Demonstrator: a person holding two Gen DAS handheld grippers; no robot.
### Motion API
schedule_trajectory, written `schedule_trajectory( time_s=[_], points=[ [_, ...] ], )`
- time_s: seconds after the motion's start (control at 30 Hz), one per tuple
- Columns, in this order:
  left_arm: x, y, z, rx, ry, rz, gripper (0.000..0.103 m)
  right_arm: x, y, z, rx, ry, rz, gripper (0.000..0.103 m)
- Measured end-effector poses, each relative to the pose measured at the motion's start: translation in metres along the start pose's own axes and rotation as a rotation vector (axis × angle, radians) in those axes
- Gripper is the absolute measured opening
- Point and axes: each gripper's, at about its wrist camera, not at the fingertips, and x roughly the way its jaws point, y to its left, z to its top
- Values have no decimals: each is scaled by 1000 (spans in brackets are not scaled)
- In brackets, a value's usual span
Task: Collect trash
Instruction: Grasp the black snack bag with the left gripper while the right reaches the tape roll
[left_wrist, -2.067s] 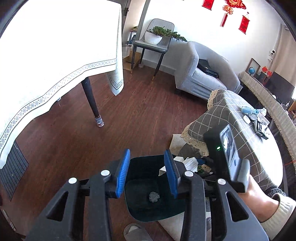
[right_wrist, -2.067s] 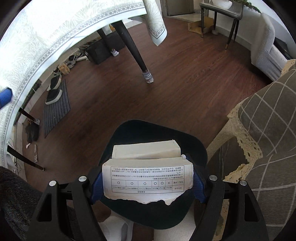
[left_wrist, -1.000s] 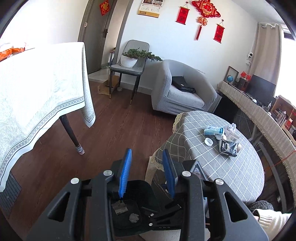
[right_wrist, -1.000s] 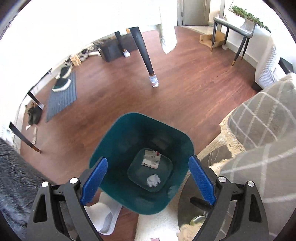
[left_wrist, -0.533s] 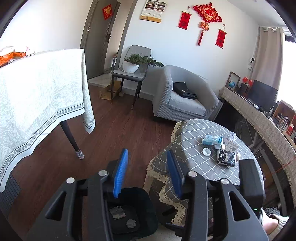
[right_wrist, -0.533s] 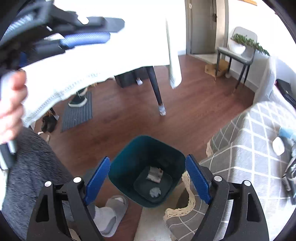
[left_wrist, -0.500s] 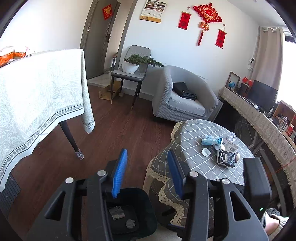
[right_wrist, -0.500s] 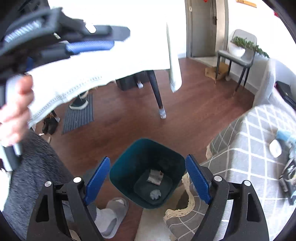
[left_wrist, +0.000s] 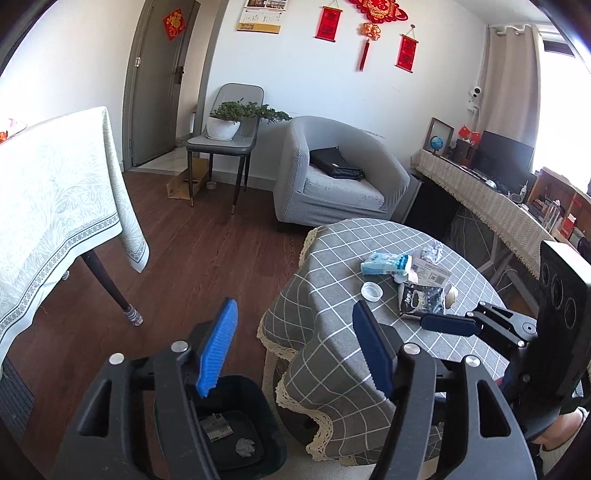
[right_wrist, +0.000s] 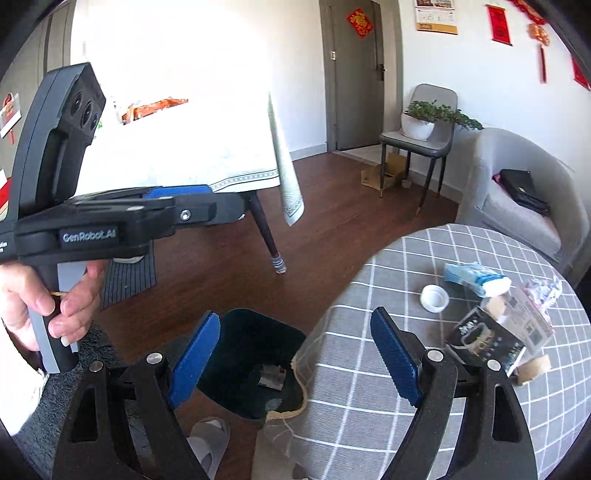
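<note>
One dark green bin (left_wrist: 266, 417) is standing on the floor beside the round table (left_wrist: 332, 295), holding two pieces of trash: a printed paper scrap (left_wrist: 216, 428) and a small crumpled wad (left_wrist: 243, 446). More trash is lying on the table: one blue packet (right_wrist: 474, 277), one white cap (right_wrist: 434, 297), one black pouch (right_wrist: 480, 341) and a clear wrapper (right_wrist: 528, 317). The left gripper (left_wrist: 295, 347) is hanging over the bin's edge, its jaws having just been opening with nothing between them. The right gripper (right_wrist: 295, 354) is standing wide apart, empty.
</note>
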Motion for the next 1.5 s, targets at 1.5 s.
schedule_trajectory(
  time_s=[1.5],
  points=[
    [180, -158, -15, 191, 279, -227, 92, -61, -223, -91, 397, -42, -253, 92]
  ],
)
